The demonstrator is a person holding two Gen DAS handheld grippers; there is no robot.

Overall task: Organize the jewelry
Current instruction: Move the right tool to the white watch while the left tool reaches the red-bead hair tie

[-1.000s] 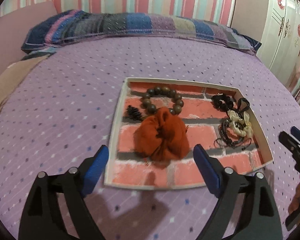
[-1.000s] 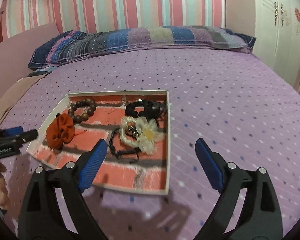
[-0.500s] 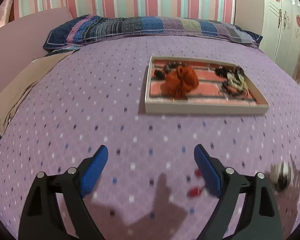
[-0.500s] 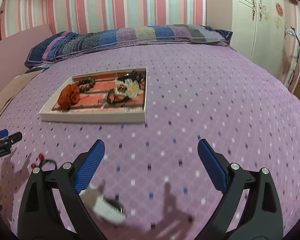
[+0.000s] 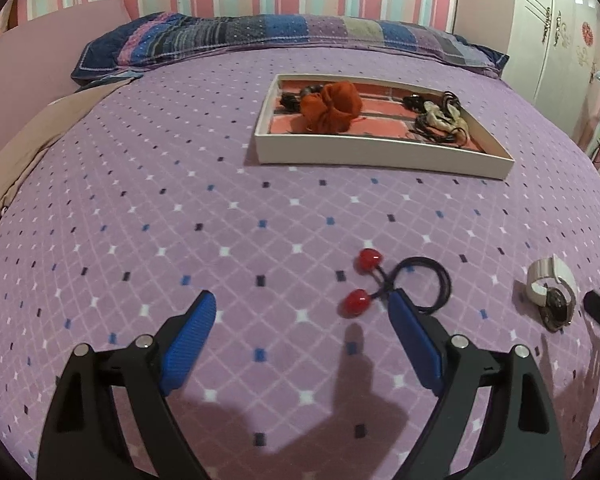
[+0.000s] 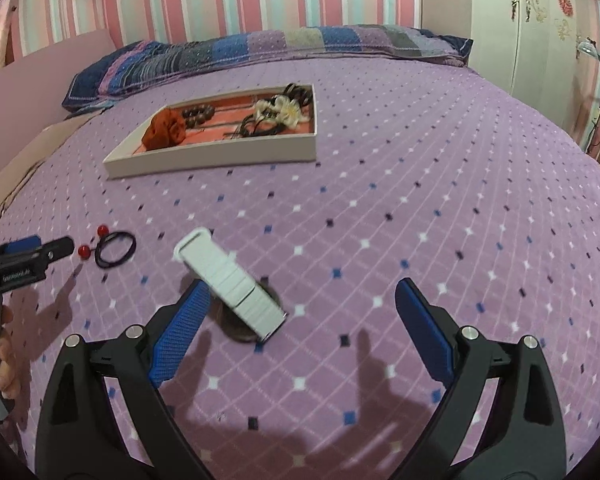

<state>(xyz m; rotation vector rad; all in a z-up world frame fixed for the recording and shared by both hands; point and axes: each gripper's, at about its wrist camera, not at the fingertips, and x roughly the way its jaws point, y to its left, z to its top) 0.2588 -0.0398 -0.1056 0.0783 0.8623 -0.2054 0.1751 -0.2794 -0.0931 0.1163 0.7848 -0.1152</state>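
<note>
Jewelry mostly lay in the tray (image 5: 380, 152) at 12 o'clock; a hair tie (image 5: 416, 284) and watch (image 6: 232, 284) waited on the bed (image 5: 180, 200). Both grippers' fingers (image 5: 188, 332) stood wide, empty.

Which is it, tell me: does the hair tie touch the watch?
Apart. The right wrist view shows bare purple bedspread between the hair tie and the watch; the left wrist view shows the same gap.
</note>
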